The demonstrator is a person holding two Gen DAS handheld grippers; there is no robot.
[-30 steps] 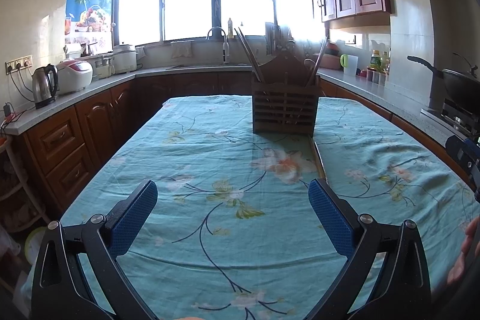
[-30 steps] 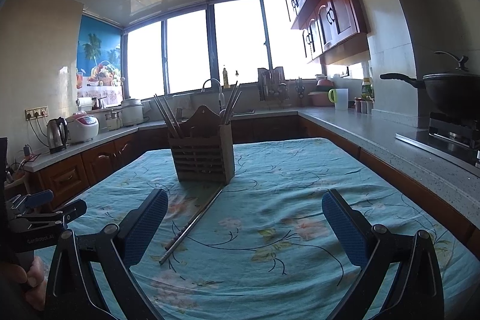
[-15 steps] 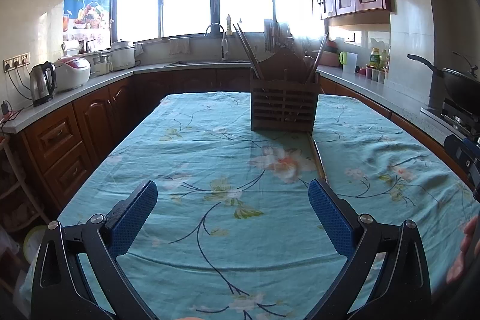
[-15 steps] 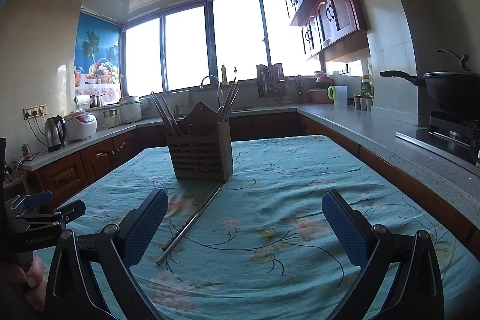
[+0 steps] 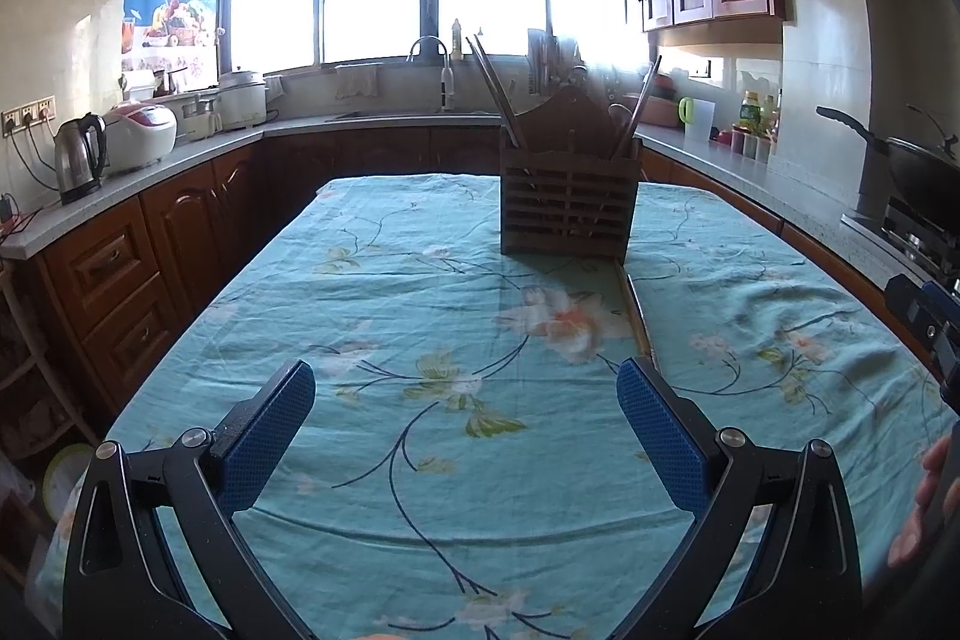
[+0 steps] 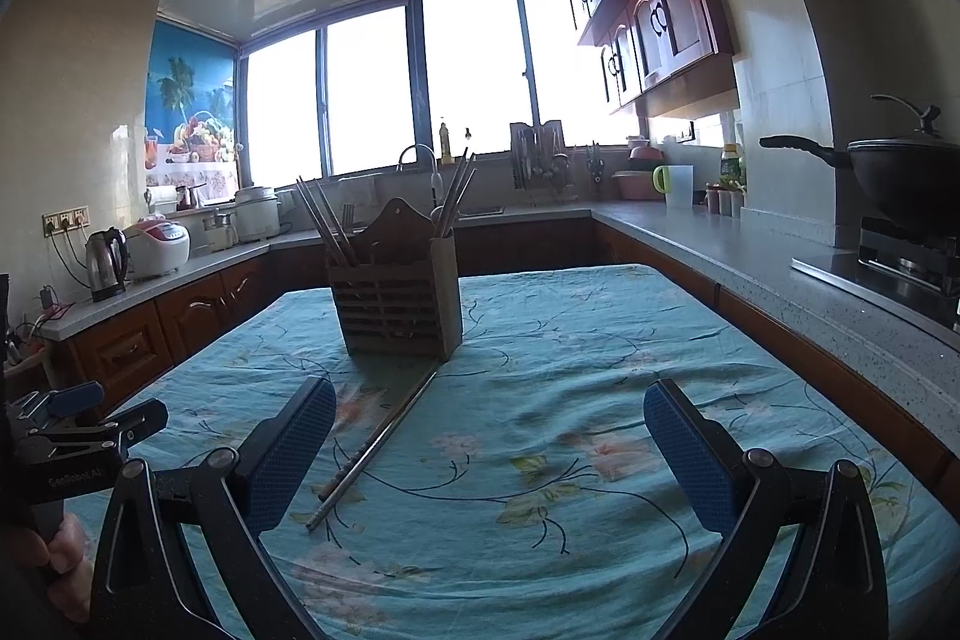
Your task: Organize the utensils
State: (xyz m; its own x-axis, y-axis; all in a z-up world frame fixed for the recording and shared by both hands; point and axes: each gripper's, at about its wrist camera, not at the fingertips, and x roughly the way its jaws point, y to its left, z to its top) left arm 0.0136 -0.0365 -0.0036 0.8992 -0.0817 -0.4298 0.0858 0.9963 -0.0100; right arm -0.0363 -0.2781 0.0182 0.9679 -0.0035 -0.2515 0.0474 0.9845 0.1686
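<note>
Right gripper (image 6: pixel 489 436) and left gripper (image 5: pixel 465 421), both spread wide and empty above the floral tablecloth (image 6: pixel 600 370); loose chopsticks (image 6: pixel 375 451) lie just ahead-left of the right gripper, best pinched together mid-length, then lifted to the wooden utensil holder (image 6: pixel 396 304) beyond.

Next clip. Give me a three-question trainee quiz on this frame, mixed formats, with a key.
1. True or false: the right gripper is shut on the chopsticks.
2. Where do the loose chopsticks lie?
A. in the holder
B. on the tablecloth, in front of the holder
C. on the counter
3. Fill in: the left gripper is ____.

Key: 1 false, its jaws are open and hold nothing; 2 B; 3 open.
</note>
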